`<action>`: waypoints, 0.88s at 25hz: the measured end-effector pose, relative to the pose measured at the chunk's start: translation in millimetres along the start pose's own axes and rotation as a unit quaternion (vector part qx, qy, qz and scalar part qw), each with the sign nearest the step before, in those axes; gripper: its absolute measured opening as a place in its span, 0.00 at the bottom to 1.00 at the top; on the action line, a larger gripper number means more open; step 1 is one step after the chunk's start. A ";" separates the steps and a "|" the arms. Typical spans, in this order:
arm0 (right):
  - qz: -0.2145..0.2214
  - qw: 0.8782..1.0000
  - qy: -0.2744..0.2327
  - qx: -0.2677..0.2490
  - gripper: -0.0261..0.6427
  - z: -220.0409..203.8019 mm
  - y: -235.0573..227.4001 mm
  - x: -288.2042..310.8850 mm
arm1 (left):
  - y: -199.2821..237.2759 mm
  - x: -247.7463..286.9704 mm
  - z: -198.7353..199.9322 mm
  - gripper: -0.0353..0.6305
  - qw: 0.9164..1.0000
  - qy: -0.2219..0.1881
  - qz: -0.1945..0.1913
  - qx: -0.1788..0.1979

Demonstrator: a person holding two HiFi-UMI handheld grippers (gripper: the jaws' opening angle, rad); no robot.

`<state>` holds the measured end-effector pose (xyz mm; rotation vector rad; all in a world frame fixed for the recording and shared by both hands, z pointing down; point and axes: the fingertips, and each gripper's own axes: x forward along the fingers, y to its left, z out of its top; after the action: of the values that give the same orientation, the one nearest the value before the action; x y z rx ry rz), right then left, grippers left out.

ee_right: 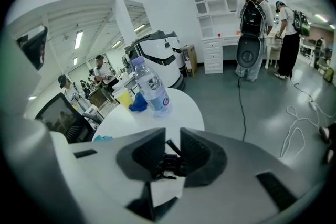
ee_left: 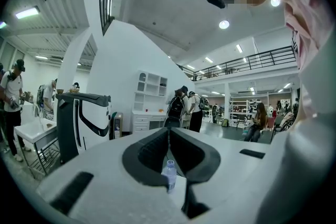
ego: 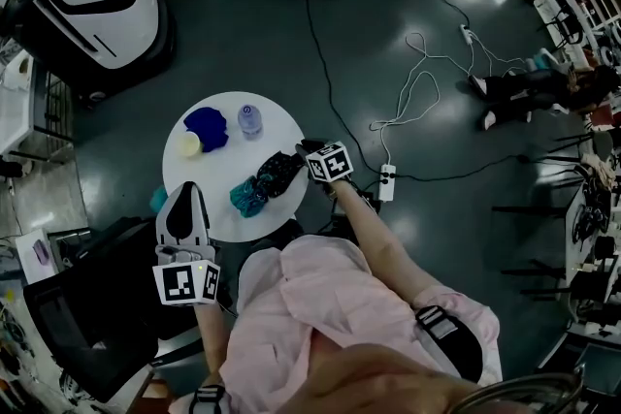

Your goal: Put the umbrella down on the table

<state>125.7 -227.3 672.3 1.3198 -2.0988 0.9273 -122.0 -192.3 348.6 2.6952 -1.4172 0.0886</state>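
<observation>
Head view: the folded black-and-teal fabric umbrella is lying at the edge of the round white tabletop; I'd guess it's light and floppy, best held by its stiff end. Left gripper view: the left tongs are sitting pressed together, empty. Right gripper view: the right tongs are standing slightly apart around its black end, not pinching.

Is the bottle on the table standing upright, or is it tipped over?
Upright. The bottle stands on its base on the table, with its cap on top; the head view looks down onto the cap.
</observation>
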 end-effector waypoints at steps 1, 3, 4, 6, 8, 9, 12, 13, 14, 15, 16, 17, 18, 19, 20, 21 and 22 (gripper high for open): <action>-0.003 1.000 0.000 -0.001 0.19 1.3 -0.4 -0.5 | -0.3 0.2 0.0 0.09 1.000 0.000 0.000 0.000; -0.007 1.000 -0.001 -0.001 0.30 2.2 -0.5 -1.8 | -1.2 0.1 0.2 0.09 1.000 -0.001 -0.001 -0.001; -0.007 1.000 -0.003 -0.001 0.30 2.7 -0.1 -3.1 | -2.0 -0.4 0.6 0.09 1.000 -0.002 -0.001 -0.001; -0.005 1.000 -0.009 0.000 0.30 4.2 0.9 -7.4 | -4.6 -1.3 2.5 0.09 1.000 -0.003 -0.002 -0.001; -0.004 1.000 -0.016 0.000 0.30 7.1 1.0 -12.6 | -7.4 -1.3 5.5 0.09 1.000 -0.004 -0.002 -0.001; -0.004 1.000 -0.020 -0.001 0.30 9.5 0.4 -14.9 | -8.2 -0.8 6.9 0.09 1.000 -0.005 -0.002 0.000; -0.009 0.999 -0.035 -0.008 0.30 23.2 -4.0 -19.7 | -6.1 3.7 9.9 0.09 1.000 -0.012 -0.002 0.000; -0.011 0.999 -0.039 -0.013 0.30 28.1 -4.3 -20.7 | -4.5 4.6 9.8 0.09 1.000 -0.014 -0.002 -0.001; -0.012 0.999 -0.041 -0.017 0.30 31.2 -3.1 -21.6 | -3.1 4.2 8.9 0.09 1.000 -0.013 0.000 -0.002; -0.013 0.999 -0.043 -0.022 0.30 32.2 -0.7 -22.8 | -2.0 2.6 7.5 0.09 1.000 -0.011 0.001 -0.003; -0.014 0.999 -0.044 -0.025 0.30 31.7 1.8 -24.5 | -1.7 0.6 5.8 0.09 1.000 -0.008 0.002 -0.004; -0.015 0.998 -0.047 -0.027 0.30 31.4 3.6 -26.9 | -1.7 -1.2 4.4 0.09 1.000 -0.004 0.003 -0.004; -0.016 0.998 -0.051 -0.027 0.30 32.3 4.6 -29.9 | -1.8 -2.3 3.5 0.09 1.000 -0.002 0.004 -0.005; -0.017 0.998 -0.056 -0.028 0.30 34.5 5.4 -33.1 | -1.6 -3.0 3.1 0.09 1.000 -0.001 0.005 -0.006; -0.018 0.997 -0.063 -0.029 0.30 37.7 6.7 -36.4 | -0.8 -3.7 3.0 0.09 1.000 -0.001 0.006 -0.007; -0.019 0.997 -0.070 -0.031 0.30 41.9 8.5 -39.5 | 0.4 -4.3 3.2 0.09 1.000 -0.002 0.006 -0.008; -0.020 0.996 -0.078 -0.033 0.30 46.9 10.9 -42.4 | 1.7 -5.0 3.5 0.09 1.000 -0.002 0.007 -0.008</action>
<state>131.0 -235.2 608.8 1.4347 -2.1920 0.7526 -126.2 -189.5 344.7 2.6756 -1.4308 0.0723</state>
